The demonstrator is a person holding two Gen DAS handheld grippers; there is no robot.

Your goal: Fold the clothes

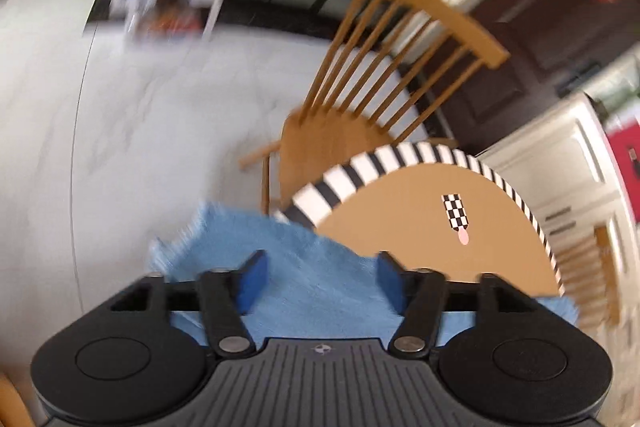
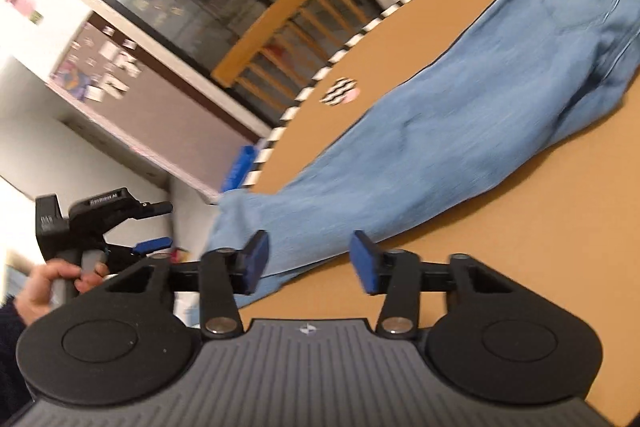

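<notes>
Now the left gripper [image 1: 320, 277] is hovering wide open over blue jeans [image 1: 304, 267], gripping nothing. Just ahead, the right gripper [image 2: 306, 259] is standing part open and empty beside the jeans' hem on the table [image 2: 520, 227].

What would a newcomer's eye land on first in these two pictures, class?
The jeans strike first: pale blue, stretched slantwise across the round brown table, with one leg end hanging over the table's striped edge. Next, the black tongs with blue pads: the right tongs open above that leg end, the left tongs open over the denim. Beyond the table stands a wooden chair.
</notes>
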